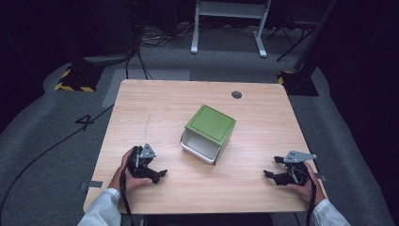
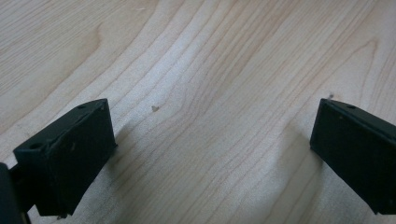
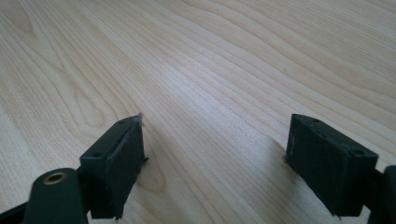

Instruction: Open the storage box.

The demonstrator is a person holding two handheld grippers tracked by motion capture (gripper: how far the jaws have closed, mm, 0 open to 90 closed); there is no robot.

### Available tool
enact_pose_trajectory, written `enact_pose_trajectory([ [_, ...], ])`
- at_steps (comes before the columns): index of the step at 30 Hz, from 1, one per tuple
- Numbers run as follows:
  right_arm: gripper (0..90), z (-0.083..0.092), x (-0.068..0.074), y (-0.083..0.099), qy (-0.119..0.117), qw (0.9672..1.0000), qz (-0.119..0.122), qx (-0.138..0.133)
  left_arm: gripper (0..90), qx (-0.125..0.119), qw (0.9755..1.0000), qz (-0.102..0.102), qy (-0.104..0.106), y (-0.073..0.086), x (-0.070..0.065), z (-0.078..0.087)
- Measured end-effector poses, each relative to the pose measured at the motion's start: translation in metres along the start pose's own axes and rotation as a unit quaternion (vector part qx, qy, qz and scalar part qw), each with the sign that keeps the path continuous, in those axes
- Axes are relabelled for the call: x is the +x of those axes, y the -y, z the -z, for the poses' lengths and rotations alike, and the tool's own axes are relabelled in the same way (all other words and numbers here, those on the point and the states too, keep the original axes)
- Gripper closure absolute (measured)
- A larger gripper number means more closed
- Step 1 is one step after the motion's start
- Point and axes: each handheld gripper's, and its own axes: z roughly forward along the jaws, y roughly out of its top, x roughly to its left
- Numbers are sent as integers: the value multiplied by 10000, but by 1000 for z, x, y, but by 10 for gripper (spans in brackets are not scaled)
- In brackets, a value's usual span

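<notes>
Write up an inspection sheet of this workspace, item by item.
Surface: light wooden table, round grommet hole near the far edge.
Job's things: green-topped box mid-table, lying with its white open side toward the person.
Clutter: nothing seen.
Grippers: left gripper and right gripper open, empty, at the near edge.
Cables: black leads on the floor.
Surroundings: grey carpet, white frame legs, dark room.

Box [image 1: 208,133] interior mostly hidden: opening faces the near-left, only a strip of white inner wall visible, contents can't be told. Sleeves cut off by the bottom edge in the high view. Left gripper [image 2: 212,140] view: right finger cropped at the frame edge. Room beyond the desk [image 1: 155,101] too dark to read.
</notes>
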Motion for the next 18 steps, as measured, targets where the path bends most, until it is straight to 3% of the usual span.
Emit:
enact_pose_trajectory([
  [8, 194, 0, 0, 0, 1, 10000, -1, 1, 8, 11, 10000, -72, 53, -1, -6, 0],
  [10, 194, 0, 0, 0, 1, 10000, -2, 2, 56, -22, 9999, -110, 85, -2, -7, 2],
  [12, 194, 0, 0, 0, 2, 10000, -1, 1, 204, -75, 9997, -163, 171, -4, -8, 4],
  [13, 194, 0, 0, 0, 2, 10000, -1, 1, 164, -75, 9997, -163, 171, -4, -8, 4],
  [16, 193, 0, 0, 0, 9, 10000, -16, 6, 189, -46, 9993, -302, 232, -8, -14, 4],
  [18, 194, 0, 0, 0, 9, 10000, -17, 5, 160, -167, 9986, -367, 339, -13, -18, 8],
])
